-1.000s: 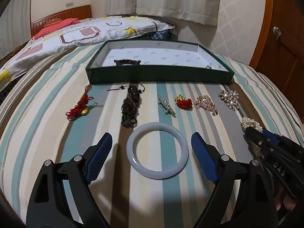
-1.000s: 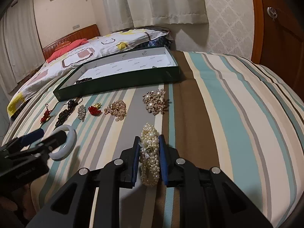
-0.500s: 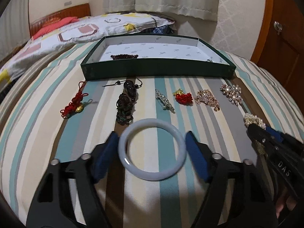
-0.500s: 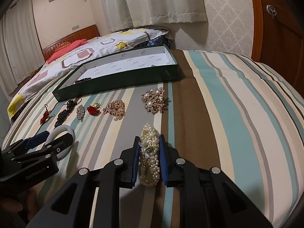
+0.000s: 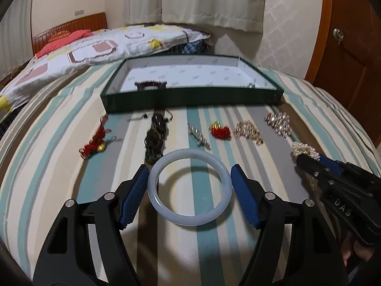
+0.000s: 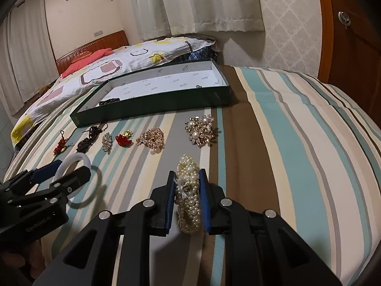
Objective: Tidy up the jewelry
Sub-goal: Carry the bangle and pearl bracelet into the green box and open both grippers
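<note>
A: What does the left hand-held gripper [image 5: 189, 186] have?
B: Nothing gripped; its blue pads stand wide apart either side of the pale bangle [image 5: 189, 187], which lies on the striped bed [image 5: 59, 166], the left pad just beside its rim

A: And the right hand-held gripper [image 6: 187, 186]?
B: Clamped on the pearl bracelet [image 6: 188, 190], pads pressed to both its sides

A: Beyond them?
B: A row of brooches and knotted charms, then the green tray [image 5: 190, 99] with a dark bracelet [image 5: 150, 85] inside, near its front left corner
</note>
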